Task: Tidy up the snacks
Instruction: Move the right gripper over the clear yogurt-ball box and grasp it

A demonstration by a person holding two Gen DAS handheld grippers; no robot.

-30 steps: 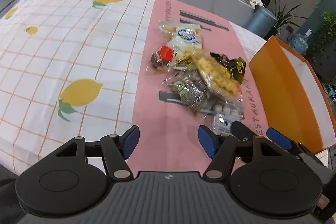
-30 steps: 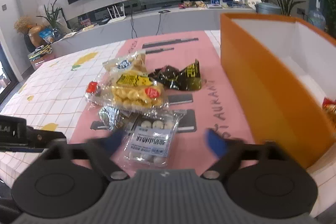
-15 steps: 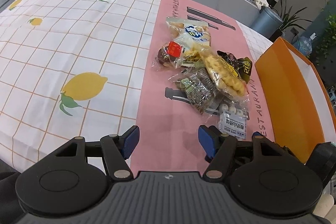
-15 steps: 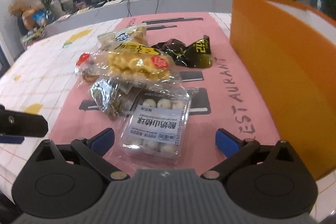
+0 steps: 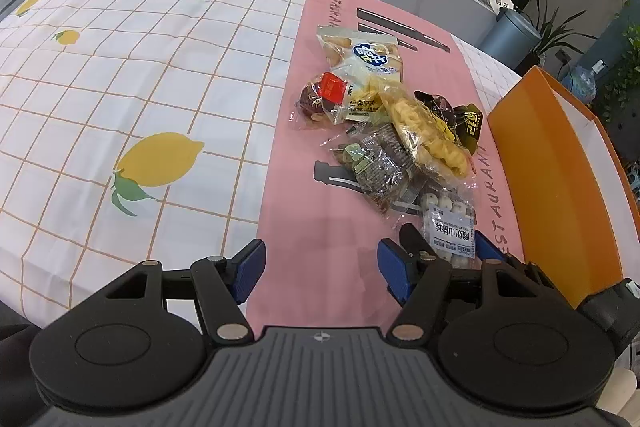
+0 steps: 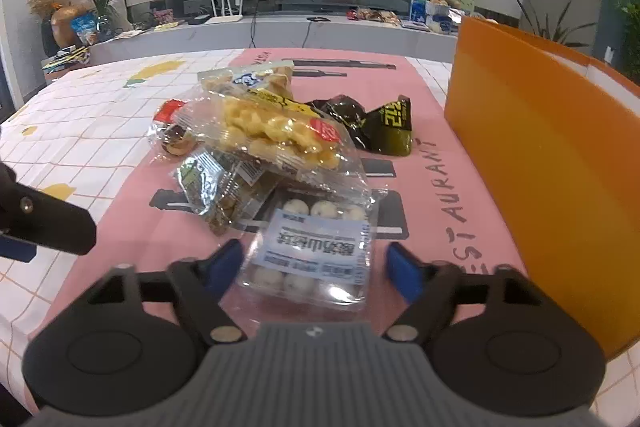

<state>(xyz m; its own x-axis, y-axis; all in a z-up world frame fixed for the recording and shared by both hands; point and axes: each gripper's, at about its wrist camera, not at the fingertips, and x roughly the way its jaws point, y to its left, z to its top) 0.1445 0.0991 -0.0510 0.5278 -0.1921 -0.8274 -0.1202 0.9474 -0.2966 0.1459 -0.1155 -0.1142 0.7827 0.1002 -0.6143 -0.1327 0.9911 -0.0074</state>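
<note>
The clear plastic tray-pack of white round sweets with a pale blue-and-white label (image 6: 310, 251) lies flat on the pink printed runner (image 6: 424, 163) of the bench, at the near end of the snack heap and directly in front of the right hand-held gripper (image 6: 314, 263). Its long axis runs away from that gripper, roughly in line with the fingers, so the narrow width faces the pads. The far end of the pack is tucked under the clear bag of yellow puffed snacks (image 6: 276, 131); a crinkled foil-and-clear packet (image 6: 216, 187) lies just left of it. The right hand is clearly the nearer one — the pack sits between its two blue pads, and the jaws are closing on it. The left pad looks at or very near the tray edge; the right pad is apart from it, so no firm grip yet, judged from the wrist view. The left hand-held gripper (image 5: 320, 271) has its jaws spread wide with nothing between them, above bare runner just left of the pack (image 5: 448, 227). The tall orange open box with a white inside (image 5: 560, 187) stands to the right of the heap — probably the destination.
</note>
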